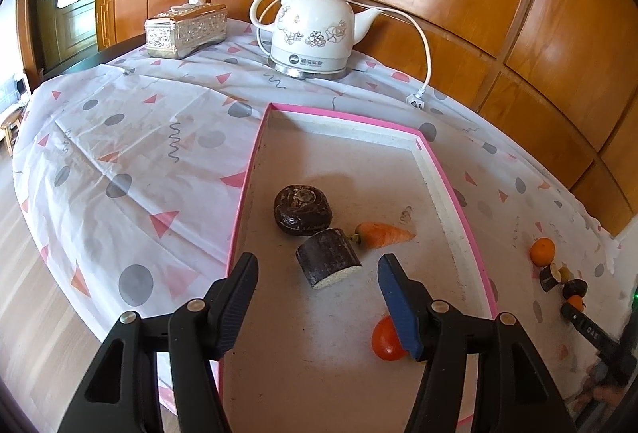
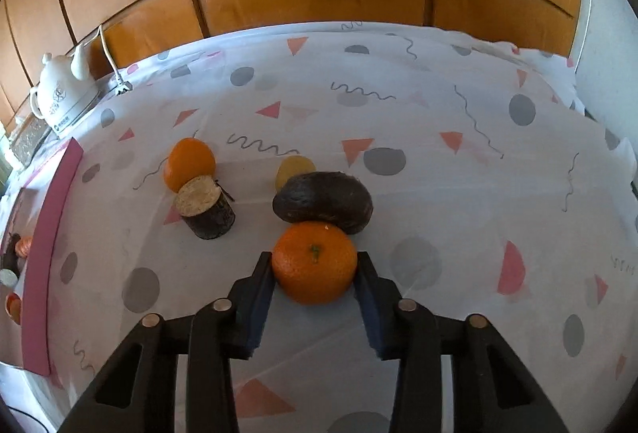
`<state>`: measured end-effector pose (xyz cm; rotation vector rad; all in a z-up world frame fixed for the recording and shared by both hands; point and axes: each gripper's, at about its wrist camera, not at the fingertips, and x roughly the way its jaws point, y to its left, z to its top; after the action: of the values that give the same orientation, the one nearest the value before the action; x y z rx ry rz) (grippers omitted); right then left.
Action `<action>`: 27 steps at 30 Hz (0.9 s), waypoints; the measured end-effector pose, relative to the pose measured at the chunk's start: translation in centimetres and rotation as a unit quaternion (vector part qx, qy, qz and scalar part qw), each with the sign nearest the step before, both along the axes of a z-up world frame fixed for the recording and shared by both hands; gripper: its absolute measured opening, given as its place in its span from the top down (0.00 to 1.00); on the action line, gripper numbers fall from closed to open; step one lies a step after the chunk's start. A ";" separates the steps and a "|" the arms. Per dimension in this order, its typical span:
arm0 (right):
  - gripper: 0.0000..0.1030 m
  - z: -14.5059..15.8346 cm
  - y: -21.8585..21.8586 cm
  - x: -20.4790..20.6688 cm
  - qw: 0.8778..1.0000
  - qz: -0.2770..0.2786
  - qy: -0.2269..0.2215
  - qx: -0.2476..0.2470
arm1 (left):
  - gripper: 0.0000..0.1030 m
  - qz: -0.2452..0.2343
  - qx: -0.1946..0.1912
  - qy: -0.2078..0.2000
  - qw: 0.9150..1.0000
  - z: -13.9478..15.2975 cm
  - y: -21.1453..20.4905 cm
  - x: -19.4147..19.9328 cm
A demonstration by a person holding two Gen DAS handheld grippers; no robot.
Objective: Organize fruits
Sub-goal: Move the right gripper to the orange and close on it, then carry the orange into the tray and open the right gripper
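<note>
The right gripper (image 2: 315, 269) is closed on a tangerine (image 2: 314, 262) (stem upward), both pads pressed against its sides on the patterned tablecloth (image 2: 438, 106). Directly behind the tangerine a dark oval fruit (image 2: 323, 201) is seen, with a cut dark cylinder (image 2: 205, 207) and a second orange (image 2: 189, 162) to the left. The left gripper (image 1: 317, 269) is held spread and empty above the pink-rimmed tray (image 1: 462, 213), in which a dark round fruit (image 1: 302, 209), a cut dark piece (image 1: 329, 262), a carrot (image 1: 384, 234) and a tomato (image 1: 386, 340) are contained.
</note>
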<state>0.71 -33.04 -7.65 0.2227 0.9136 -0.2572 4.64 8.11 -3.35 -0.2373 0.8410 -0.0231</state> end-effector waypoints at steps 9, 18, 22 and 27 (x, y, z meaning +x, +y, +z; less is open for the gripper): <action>0.62 0.2 0.3 -1.3 1.000 0.007 -0.006 -0.003 | 0.37 0.042 0.006 -0.021 0.999 0.9 1.3 -0.4; 0.62 0.9 1.3 -2.3 0.999 0.036 -0.006 0.027 | 0.32 0.070 0.009 -0.027 0.997 1.1 2.5 -0.8; 0.62 2.2 2.9 -2.1 0.997 0.064 -0.019 0.037 | 0.31 0.072 0.007 -0.022 0.997 0.9 2.6 -0.8; 0.62 4.4 5.9 -1.0 0.991 0.118 -0.038 0.043 | 0.30 0.077 0.003 -0.019 0.997 0.6 3.0 -0.7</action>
<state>-0.26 -27.09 -3.27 0.2015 0.8667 0.0097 3.91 11.08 -2.74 -0.2950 0.7820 0.1194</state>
